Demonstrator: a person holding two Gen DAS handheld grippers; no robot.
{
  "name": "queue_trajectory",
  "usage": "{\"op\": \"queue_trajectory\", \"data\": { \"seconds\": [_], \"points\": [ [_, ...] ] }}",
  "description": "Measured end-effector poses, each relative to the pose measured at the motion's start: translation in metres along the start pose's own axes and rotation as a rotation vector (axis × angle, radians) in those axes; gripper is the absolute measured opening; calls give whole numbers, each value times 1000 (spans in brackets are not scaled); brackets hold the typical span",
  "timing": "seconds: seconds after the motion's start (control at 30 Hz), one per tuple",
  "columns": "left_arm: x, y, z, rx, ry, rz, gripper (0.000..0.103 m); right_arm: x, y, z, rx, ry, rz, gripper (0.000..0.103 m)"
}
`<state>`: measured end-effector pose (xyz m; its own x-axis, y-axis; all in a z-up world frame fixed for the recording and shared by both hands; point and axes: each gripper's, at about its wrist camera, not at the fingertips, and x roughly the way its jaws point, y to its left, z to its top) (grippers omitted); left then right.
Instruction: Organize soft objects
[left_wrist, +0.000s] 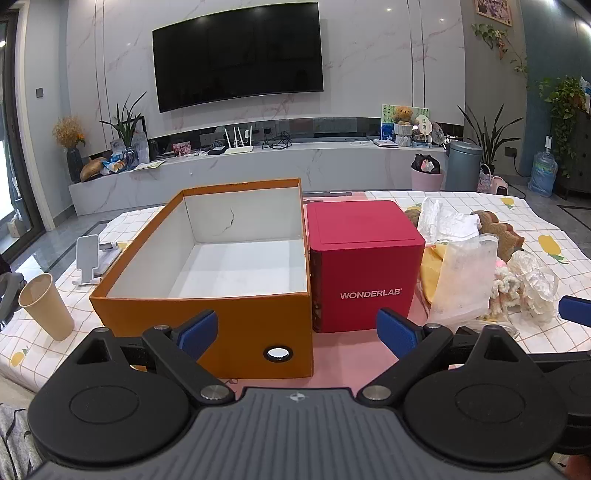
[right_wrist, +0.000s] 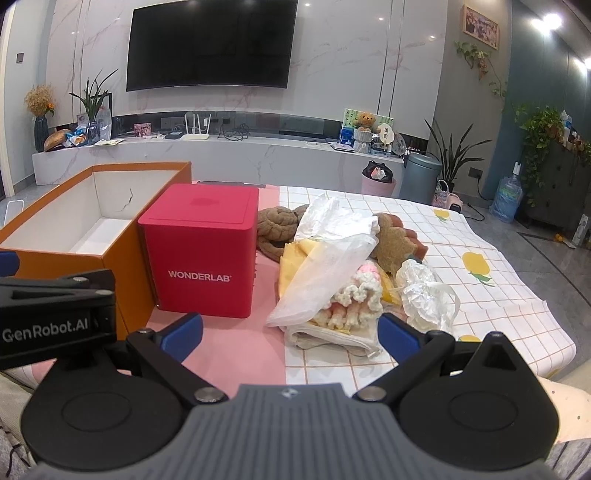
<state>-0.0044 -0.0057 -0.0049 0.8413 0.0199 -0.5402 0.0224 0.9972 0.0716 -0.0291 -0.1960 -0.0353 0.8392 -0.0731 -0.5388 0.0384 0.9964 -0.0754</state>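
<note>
An open orange box (left_wrist: 207, 314) (right_wrist: 122, 273) with a white, empty inside stands on the table. A closed red WONDERLAB box (left_wrist: 364, 266) (right_wrist: 203, 251) stands right beside it. To its right lies a pile of soft things: a clear plastic bag (right_wrist: 325, 280) (left_wrist: 461, 280), a knitted white-and-pink piece (right_wrist: 354, 299), yellow fabric (right_wrist: 295, 262), a brown plush (right_wrist: 275, 229) and a crumpled clear wrap (right_wrist: 424, 295). My left gripper (left_wrist: 297, 332) is open in front of the two boxes. My right gripper (right_wrist: 291, 332) is open just short of the pile.
A tan paper cup (left_wrist: 46, 306) and a white phone stand (left_wrist: 90, 258) sit left of the orange box. The table wears a checked lemon-print cloth (right_wrist: 498, 295) and a pink mat (right_wrist: 236, 350). Behind are a TV wall, a marble shelf and plants.
</note>
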Motion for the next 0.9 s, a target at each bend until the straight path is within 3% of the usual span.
{"op": "queue_trajectory", "data": {
  "seconds": [0.9],
  "points": [
    [1,-1,0,14,-1,4,103,0,0,0,-12,15,-3,99]
  ]
}}
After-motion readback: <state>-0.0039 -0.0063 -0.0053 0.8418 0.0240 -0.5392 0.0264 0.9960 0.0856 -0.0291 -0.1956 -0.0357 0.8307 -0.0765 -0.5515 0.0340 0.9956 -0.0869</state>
